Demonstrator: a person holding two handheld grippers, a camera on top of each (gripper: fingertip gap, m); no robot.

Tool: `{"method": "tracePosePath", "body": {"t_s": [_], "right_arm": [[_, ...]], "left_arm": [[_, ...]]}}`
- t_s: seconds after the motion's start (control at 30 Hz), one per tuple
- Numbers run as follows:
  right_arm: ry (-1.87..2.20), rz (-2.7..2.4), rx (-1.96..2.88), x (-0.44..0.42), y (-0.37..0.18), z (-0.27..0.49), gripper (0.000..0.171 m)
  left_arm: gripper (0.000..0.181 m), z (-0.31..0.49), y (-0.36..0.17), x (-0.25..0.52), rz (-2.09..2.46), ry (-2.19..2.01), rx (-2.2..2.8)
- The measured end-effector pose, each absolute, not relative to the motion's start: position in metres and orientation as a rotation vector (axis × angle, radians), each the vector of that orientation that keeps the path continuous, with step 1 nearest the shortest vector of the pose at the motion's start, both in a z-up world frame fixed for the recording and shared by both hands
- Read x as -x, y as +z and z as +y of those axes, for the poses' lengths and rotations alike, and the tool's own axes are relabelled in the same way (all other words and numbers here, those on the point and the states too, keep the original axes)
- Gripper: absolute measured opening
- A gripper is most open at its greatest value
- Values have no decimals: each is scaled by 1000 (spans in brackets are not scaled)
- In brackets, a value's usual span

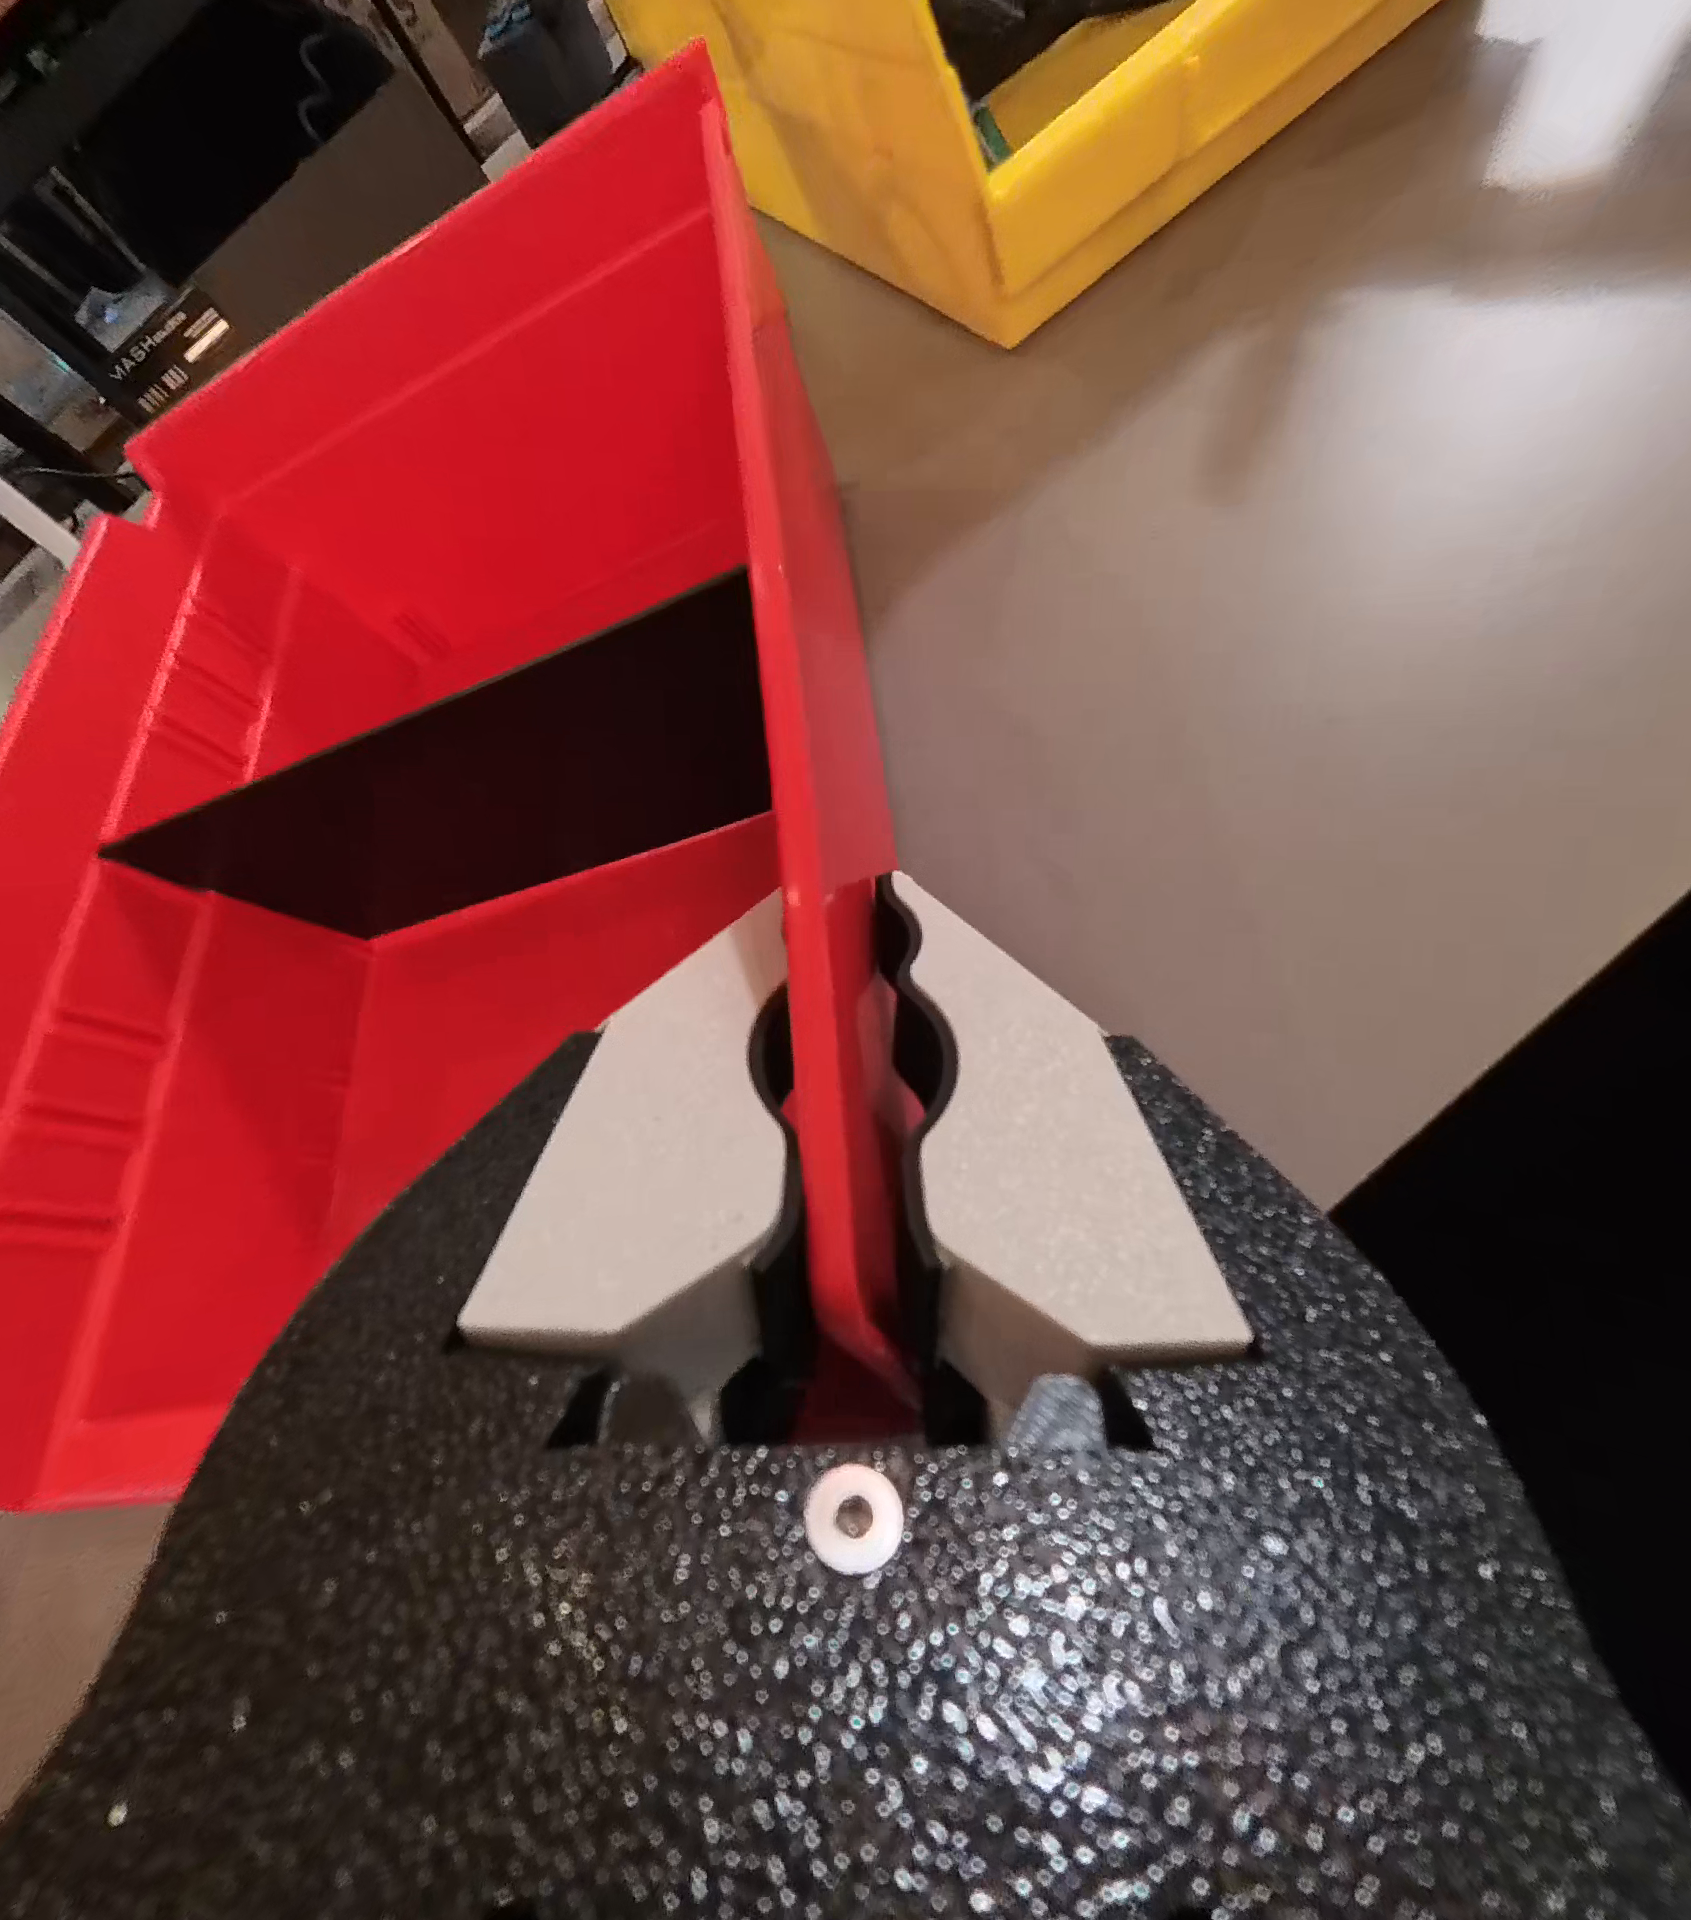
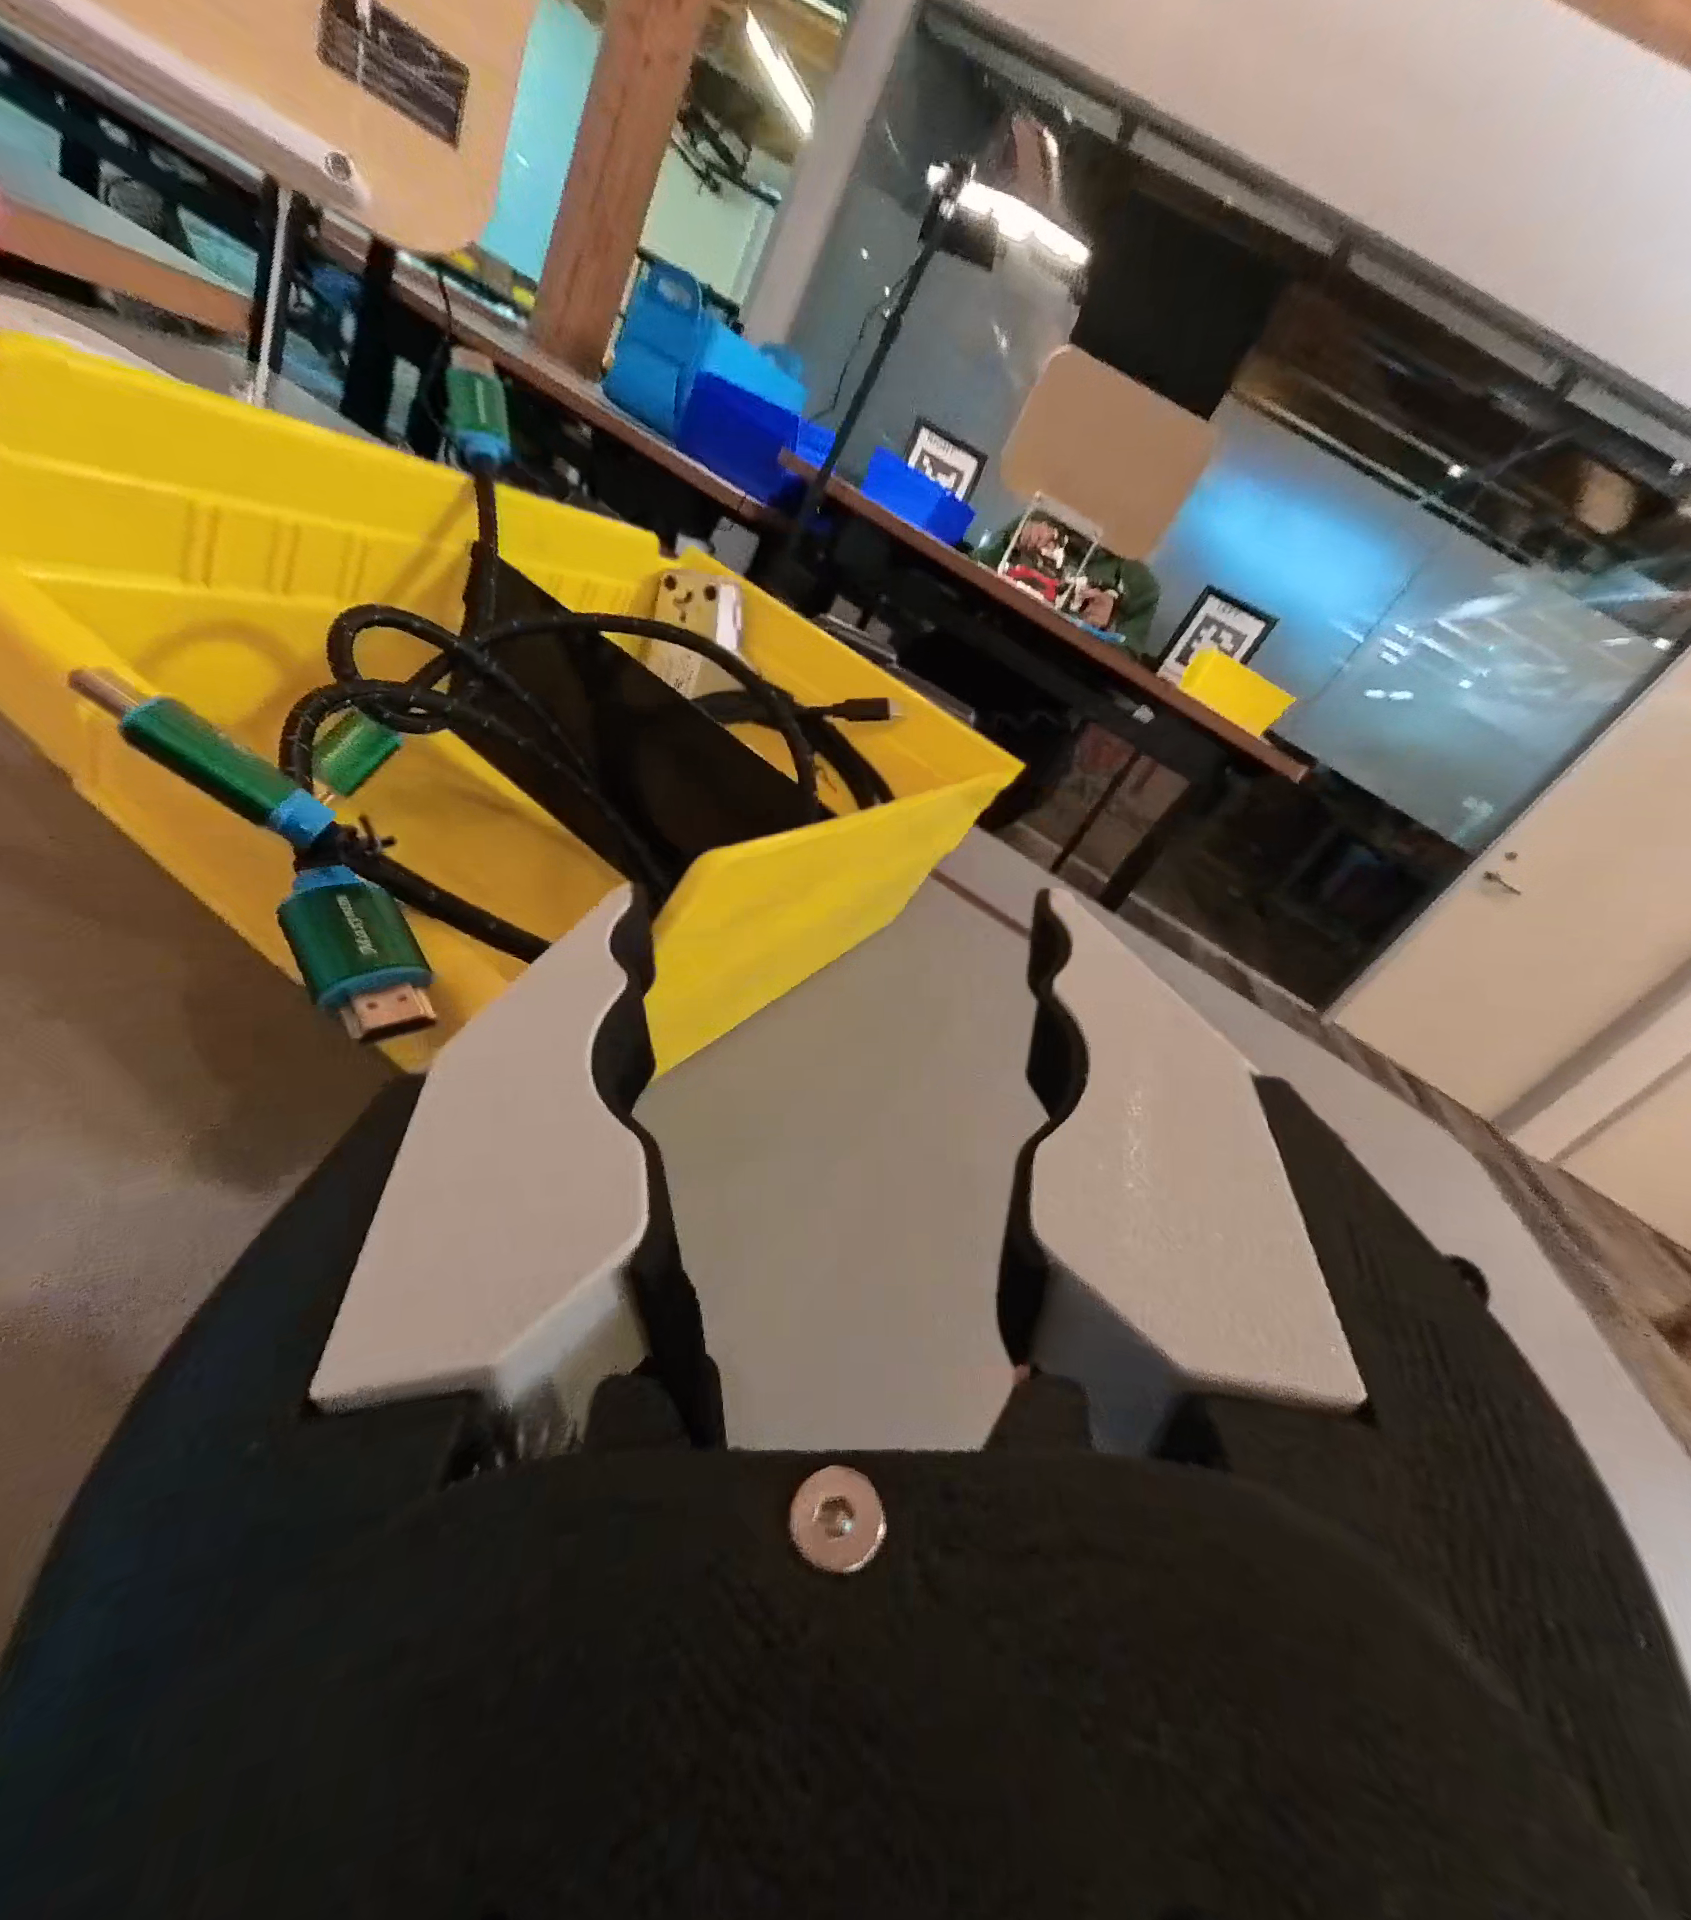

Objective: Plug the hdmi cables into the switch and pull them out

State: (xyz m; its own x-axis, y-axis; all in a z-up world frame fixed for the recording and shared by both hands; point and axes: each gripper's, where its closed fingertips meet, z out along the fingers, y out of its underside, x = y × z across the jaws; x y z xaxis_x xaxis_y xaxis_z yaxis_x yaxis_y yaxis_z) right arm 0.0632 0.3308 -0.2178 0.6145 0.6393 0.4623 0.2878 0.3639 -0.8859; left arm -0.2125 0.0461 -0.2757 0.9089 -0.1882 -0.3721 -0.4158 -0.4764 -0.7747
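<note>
**Left gripper clamped on the red bin; right gripper wide open near the yellow bin**

The left gripper [image 1: 836, 1049] is closed on the right-hand wall of a red plastic storage bin [image 1: 467, 582] fitted with a black divider [image 1: 467, 769]; the bin is tilted above the brown tabletop [image 1: 1288, 675]. The right gripper [image 2: 836, 997] holds nothing, its grey fingers [image 2: 529, 1174] spread far apart. Just beyond it, a yellow plastic storage bin [image 2: 145, 540] on the tabletop holds the black braided hdmi cables [image 2: 467, 644] with green-and-blue plugs [image 2: 353, 935], two plugs overhanging its near wall. The switch cannot be identified with certainty.
</note>
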Motion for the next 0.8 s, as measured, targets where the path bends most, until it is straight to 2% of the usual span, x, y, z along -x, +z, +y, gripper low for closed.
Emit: {"method": "tracePosePath", "body": {"t_s": [0.1,0.13,0.17,0.33,0.6,0.8], "right_arm": [[172,-931,1131,-84,-210,337,69],[116,-902,1107,-94,-204,341,54],[74,-864,1076,-104,-196,343,49],[149,-737,1011,-137,-168,342,49],[88,-518,1037,-210,-145,362,49],[56,-354,976,-267,-100,353,48]], "left_arm": [[6,43,-270,213,427,316,2051],[6,42,-267,213,430,331,2035],[6,42,-263,214,437,358,2013],[6,30,-227,198,543,387,1936],[6,-33,-186,126,906,223,1938],[6,-47,-190,39,1246,-63,1875]]}}
